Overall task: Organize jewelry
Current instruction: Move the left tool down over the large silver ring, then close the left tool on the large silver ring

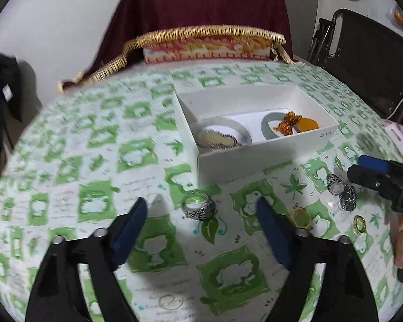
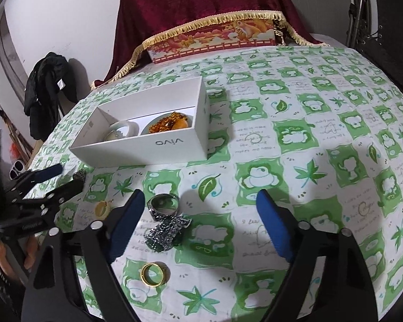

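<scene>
A white open box [image 1: 244, 158] [image 2: 137, 147] on the green-patterned tablecloth holds bangles, an amber bead string [image 1: 287, 122] and a pendant [image 1: 215, 139]. My left gripper [image 1: 201, 212] is open, a silver ring [image 1: 198, 206] lying between its fingertips on the cloth. A yellow ring [image 1: 301, 217] sits by its right finger. My right gripper [image 2: 201, 206] is open above the cloth; a silver ring [image 2: 164, 204] and a dark ornate ring [image 2: 166, 232] lie near its left finger, a gold ring [image 2: 153, 271] closer. Each gripper shows in the other's view: the right [image 1: 362, 169], the left [image 2: 64, 179].
A maroon fringed cloth [image 1: 201, 13] covers a decorated box [image 1: 207, 48] at the table's back. A black chair [image 1: 368, 61] stands at the right. Dark clothing [image 2: 48, 88] hangs at the left. Two silver rings [image 1: 341, 190] and a gold ring [image 1: 359, 224] lie under the right gripper.
</scene>
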Tool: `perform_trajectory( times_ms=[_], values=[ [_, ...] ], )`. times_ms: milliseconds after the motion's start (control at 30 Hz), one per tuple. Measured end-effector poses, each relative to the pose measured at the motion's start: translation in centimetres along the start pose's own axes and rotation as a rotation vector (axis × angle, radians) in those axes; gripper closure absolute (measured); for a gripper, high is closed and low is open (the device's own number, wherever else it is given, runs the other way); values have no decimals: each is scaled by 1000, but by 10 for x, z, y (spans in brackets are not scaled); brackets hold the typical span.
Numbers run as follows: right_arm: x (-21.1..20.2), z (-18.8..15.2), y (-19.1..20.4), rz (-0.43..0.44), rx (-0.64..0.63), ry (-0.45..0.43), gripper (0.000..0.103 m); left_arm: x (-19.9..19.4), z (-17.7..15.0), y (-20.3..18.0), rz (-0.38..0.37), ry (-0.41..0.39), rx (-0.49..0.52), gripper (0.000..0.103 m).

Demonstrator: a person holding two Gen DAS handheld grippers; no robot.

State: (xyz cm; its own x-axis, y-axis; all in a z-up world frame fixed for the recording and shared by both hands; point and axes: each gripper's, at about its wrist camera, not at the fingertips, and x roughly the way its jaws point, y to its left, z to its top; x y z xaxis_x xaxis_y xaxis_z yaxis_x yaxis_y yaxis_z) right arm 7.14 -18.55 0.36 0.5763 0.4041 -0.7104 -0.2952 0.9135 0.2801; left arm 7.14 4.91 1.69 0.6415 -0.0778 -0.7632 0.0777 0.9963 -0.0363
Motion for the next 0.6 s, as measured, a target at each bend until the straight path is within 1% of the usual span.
perform_trajectory(
  times_ms=[33,67,100,167,300,367,500,600],
  values=[
    [0,0,-1,1,2,-2,25,4,1,2,-20,14,-12,35],
    [0,1,-1,3,5,-3,27,6,1,3,-31,21,-18,39],
    [-1,1,-3,4,12,-4,27,7,2,2,-36,23,-17,40],
    [-1,2,-7,12,37,-6,31,7,1,-1,-44,20,2,49],
    [0,3,-16,46,83,8,38,5,-4,-14,-62,27,60,57],
    [0,3,-17,55,88,13,43,3,-7,-25,-83,31,88,59],
    [2,2,-9,74,50,33,43,-4,-19,-49,-91,34,168,59],
    [5,-1,0,49,-2,44,43,-5,-21,-52,-91,32,169,58]
  ],
)
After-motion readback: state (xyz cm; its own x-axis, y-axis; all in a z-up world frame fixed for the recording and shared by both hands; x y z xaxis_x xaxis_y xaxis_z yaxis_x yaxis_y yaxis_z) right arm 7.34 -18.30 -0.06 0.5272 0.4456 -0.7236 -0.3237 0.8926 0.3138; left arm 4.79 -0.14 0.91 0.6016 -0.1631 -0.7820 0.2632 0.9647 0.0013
